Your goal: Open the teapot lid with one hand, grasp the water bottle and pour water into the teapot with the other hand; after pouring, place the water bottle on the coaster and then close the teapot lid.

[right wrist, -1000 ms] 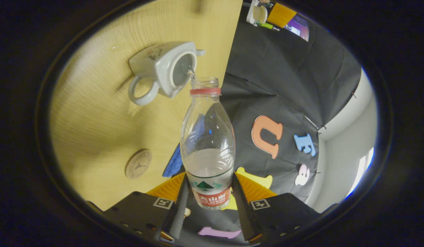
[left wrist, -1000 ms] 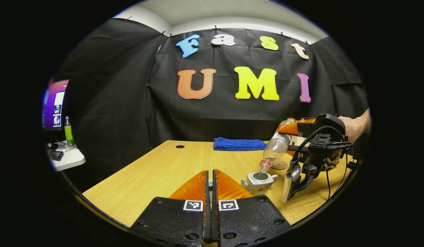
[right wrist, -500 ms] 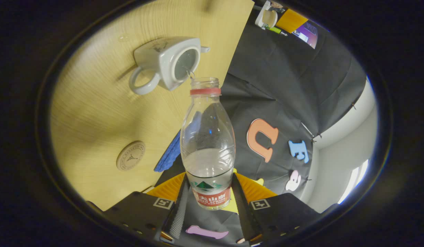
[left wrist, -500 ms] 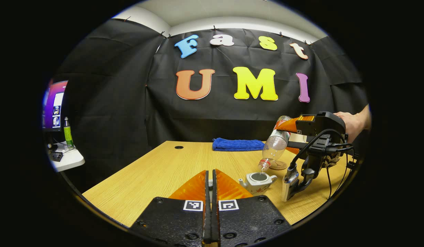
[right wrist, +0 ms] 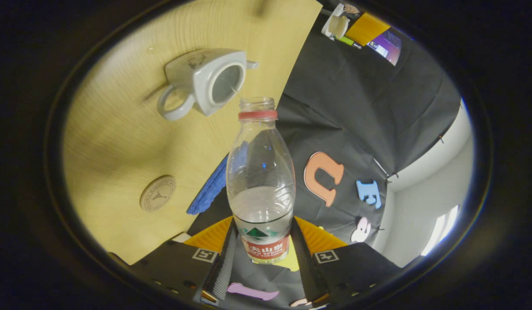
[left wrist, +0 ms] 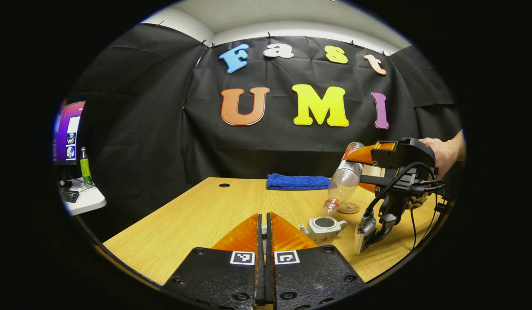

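Right tongs (right wrist: 262, 254): clamped on the lower, labelled part of the water bottle (right wrist: 261, 181), one finger on each side, so the neck stays free to aim.
Water bottle: tipped mouth-down above the teapot (left wrist: 323, 227), its open mouth just over the rim; the steep tilt suits draining water that sits low in a mostly emptied bottle. A thin thread seems to run from the mouth toward the opening in the right gripper view, though it is too fine to be sure.
Teapot: upright on the table (left wrist: 197, 215), lid off, opening bare, handle turned toward the right tongs' side.
Left tongs (left wrist: 262, 241): fingers pressed almost together, held low and in front of the teapot. A small pale thing shows in the slit between them, likely the lid kept clear of the pour; I cannot tell for certain.
Coaster (right wrist: 157, 193): round, bare, near the teapot on the table, waiting for the bottle.
Blue cloth (left wrist: 297, 181): folded at the table's far edge, well apart from the work.
Stage, as judged: pouring is ending; bottle to coaster comes next, then the lid.
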### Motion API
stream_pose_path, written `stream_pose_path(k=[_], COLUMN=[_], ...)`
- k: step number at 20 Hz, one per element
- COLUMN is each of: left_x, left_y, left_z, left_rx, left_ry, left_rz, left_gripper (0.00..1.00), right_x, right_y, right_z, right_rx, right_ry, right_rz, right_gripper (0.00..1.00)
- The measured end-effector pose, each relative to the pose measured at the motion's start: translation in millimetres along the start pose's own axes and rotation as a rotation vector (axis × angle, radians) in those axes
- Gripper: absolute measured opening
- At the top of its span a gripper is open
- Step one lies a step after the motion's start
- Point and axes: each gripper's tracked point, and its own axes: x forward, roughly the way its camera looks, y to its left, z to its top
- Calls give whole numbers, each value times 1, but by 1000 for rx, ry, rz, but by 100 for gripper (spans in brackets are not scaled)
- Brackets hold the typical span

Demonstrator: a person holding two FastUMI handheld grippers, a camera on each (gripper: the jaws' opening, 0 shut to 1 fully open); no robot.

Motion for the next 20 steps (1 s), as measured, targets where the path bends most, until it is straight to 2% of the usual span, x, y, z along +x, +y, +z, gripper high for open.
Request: stream_pose_path(k=[3, 7, 10, 14, 17, 20], left_x=[0, 3, 5, 5, 3, 3], left_y=[0, 1, -2, -3, -4, -6], left_z=[3, 4, 3, 4, 4, 5], left_rx=[-1, -6, -14, -19, -42, -59], left_ry=[-10, -10, -1, 3, 4, 4], left_rz=[-2, 7, 10, 16, 19, 15], left_gripper=[2, 3, 3, 2, 2, 2], right_x=[2, 2, 1, -4, -8, -11], right_y=[0, 10, 39, 50, 68, 69], right_z=[0, -1, 6, 18, 23, 27], right_rx=[10, 78, 227, 355, 523, 697], right_ry=[-1, 5, -2, -15, -16, -27], right_rz=[-1, 47, 169, 244, 348, 402], right_gripper=[66, 67, 68, 68, 68, 68])
